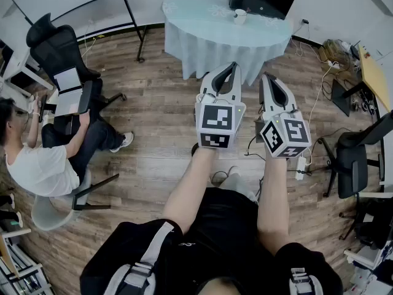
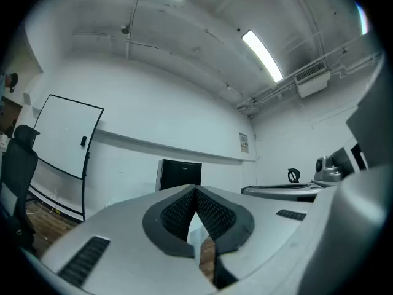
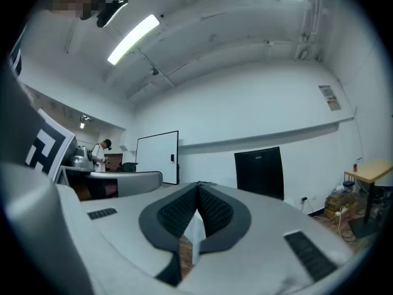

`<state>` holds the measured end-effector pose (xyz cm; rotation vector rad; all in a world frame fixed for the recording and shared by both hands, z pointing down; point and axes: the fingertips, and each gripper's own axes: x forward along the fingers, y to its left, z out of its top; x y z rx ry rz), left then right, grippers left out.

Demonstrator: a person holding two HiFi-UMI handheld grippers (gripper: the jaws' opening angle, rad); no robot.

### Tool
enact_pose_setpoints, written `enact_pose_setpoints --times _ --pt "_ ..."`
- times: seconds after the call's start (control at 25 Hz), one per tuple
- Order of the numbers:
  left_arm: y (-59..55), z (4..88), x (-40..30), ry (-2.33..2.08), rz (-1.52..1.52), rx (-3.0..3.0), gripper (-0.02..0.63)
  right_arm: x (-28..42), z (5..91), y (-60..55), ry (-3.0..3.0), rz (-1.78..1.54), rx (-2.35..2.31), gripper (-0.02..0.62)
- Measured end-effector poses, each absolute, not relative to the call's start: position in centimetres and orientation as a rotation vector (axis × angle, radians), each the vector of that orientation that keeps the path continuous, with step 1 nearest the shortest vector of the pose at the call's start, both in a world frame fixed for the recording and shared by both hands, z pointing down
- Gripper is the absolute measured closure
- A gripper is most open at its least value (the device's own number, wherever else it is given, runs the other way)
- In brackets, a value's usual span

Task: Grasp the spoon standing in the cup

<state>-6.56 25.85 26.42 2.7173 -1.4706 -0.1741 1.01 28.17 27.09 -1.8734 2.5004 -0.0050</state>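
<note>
I sit with both arms stretched out level over my lap. My left gripper and right gripper sit side by side at the centre of the head view, both pointing at the top of the frame. Beyond them lies a stretch of wooden floor, then a round table under a pale cloth. The white cup stands on it at top centre, well apart from both grippers. The spoon is too small to make out from here.

I judge that the reach has not begun. To do it well, I should close in on the table first and open one gripper before it gets to the cup. The jaws should then go on either side of the handle above the rim, keeping clear of the cup so it does not tip.

In each gripper view the ribbed pads meet at the tips, so both pairs of jaws are closed. Nothing is between them, and they touch nothing.
</note>
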Motion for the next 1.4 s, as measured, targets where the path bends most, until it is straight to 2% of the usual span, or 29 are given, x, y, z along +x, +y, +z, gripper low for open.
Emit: enact_pose_setpoints --times 0.48,1.0,1.4 --pt "24.7 25.4 -7.3 -1.446 -0.249 2.67 0.593 1.5 25.6 27.7 2.469 0.048 -1.882 0.591" --pt "21.7 25.6 -7.8 -1.467 -0.157 2.682 0.594 2.7 23.6 24.4 2.397 0.067 -1.804 0.591" --pt "16.0 29.0 -6.2 -1.459 -0.145 2.608 0.592 4.1 26.7 18.1 2.438 -0.009 -1.774 0.589"
